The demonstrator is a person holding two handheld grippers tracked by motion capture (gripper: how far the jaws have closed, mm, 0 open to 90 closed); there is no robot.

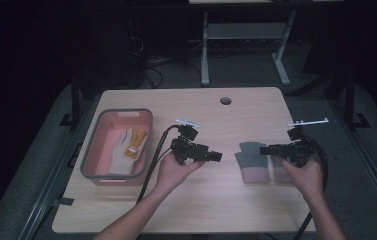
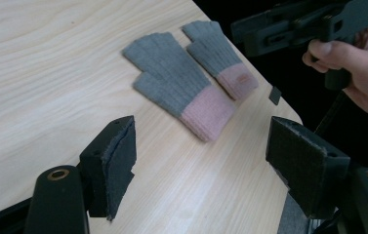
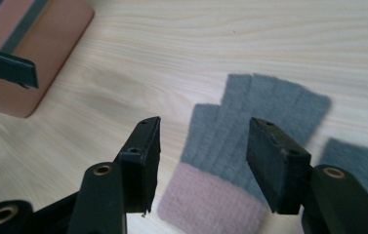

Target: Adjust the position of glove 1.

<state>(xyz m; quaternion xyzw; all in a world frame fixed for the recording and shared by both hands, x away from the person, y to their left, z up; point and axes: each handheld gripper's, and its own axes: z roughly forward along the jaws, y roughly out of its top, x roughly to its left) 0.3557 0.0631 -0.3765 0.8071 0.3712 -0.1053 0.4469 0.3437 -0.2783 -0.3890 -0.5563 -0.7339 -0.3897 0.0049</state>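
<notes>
A light wooden table (image 1: 196,200) carries two grey gloves (image 1: 251,161) with pink cuffs and a pink bin (image 1: 89,155).

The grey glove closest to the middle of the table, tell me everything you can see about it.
The grey glove is knitted, woolly-looking, with a pink ribbed cuff and a short thumb to one side. It lies flat on the wooden table, fingers pointing away from the person, cuff toward them. Its twin lies close beside it. The right gripper hovers open above it; nothing grips it.
</notes>
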